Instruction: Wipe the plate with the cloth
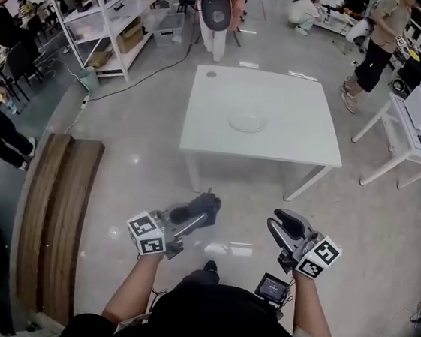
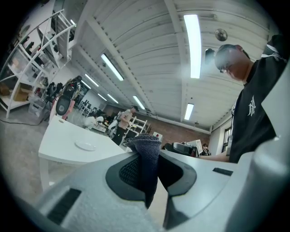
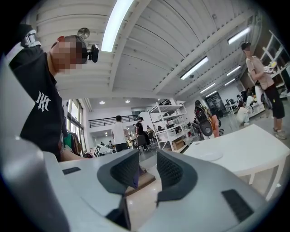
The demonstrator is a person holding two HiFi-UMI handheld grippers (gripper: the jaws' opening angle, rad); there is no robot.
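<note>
Well back from the white table (image 1: 297, 140), my left gripper (image 1: 208, 204) pinches the dark cloth (image 2: 146, 156) between its jaws, the fabric poking up past the tips; my right gripper (image 1: 286, 224), just beside it, is spread and holds nothing; the plate (image 1: 247, 121) sits on the table, well ahead of both grippers; I judge the approach is in hand, wiping not yet begun; next I must carry the cloth forward and down onto the plate.

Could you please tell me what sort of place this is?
Likely a lab or workshop hall: open metal shelves stacked with boxes, a white table on a polished floor, and other people around.
</note>
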